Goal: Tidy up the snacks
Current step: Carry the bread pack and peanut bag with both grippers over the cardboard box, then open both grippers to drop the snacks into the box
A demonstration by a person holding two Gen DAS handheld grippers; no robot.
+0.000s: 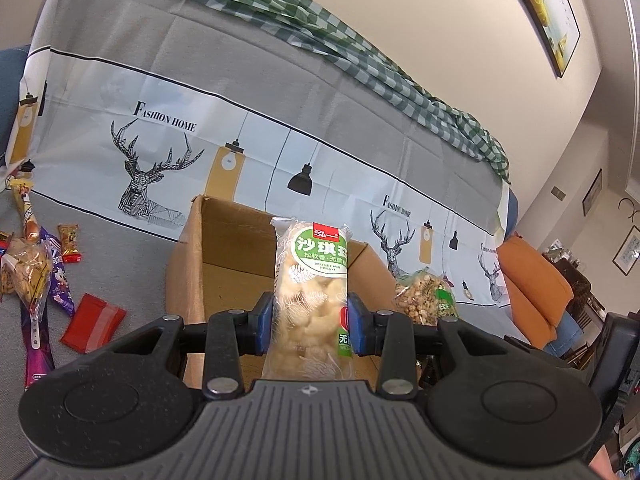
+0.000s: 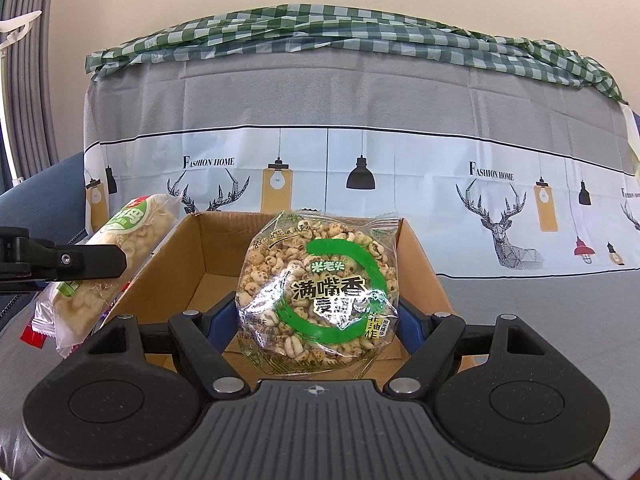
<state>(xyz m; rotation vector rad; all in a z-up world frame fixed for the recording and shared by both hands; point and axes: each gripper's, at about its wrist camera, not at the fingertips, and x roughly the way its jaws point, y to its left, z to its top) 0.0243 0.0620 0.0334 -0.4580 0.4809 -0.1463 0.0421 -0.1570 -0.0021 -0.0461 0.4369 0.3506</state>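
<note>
A person's 2 handheld grippers each carry a snack above an open cardboard box [image 2: 192, 280] on a grey-covered sofa. The left gripper [image 1: 310, 326] has its jaws drawn narrow, the blue pads [image 1: 265, 326] pressing both sides of a tall pale rice-cake bar [image 1: 310, 280] in a clear wrapper with a green label; the bar stands upright between the jaws, its top well above them. The right gripper [image 2: 316, 320] has its jaws spread wide and closed on a round puffed-grain cake [image 2: 318, 288] in clear wrap with a green ring, held flat-faced toward the camera between the 2 pads.

The box lies just ahead of and below both sets of jaws, its flaps up and its floor bare where visible. In the right wrist view the bar shows to the left of the right jaws, tilted, gripped by the left gripper's black fingers [image 2: 92, 260]. In the left view the grain cake shows just right of the left jaws.

Left of the left jaws, loose snacks lie on the cover: a red packet [image 1: 94, 322], a purple pouch [image 1: 60, 280], a small orange packet [image 1: 70, 242]. A deer-print sheet [image 2: 400, 168] and green check cloth [image 2: 360, 28] drape the sofa back beyond.
</note>
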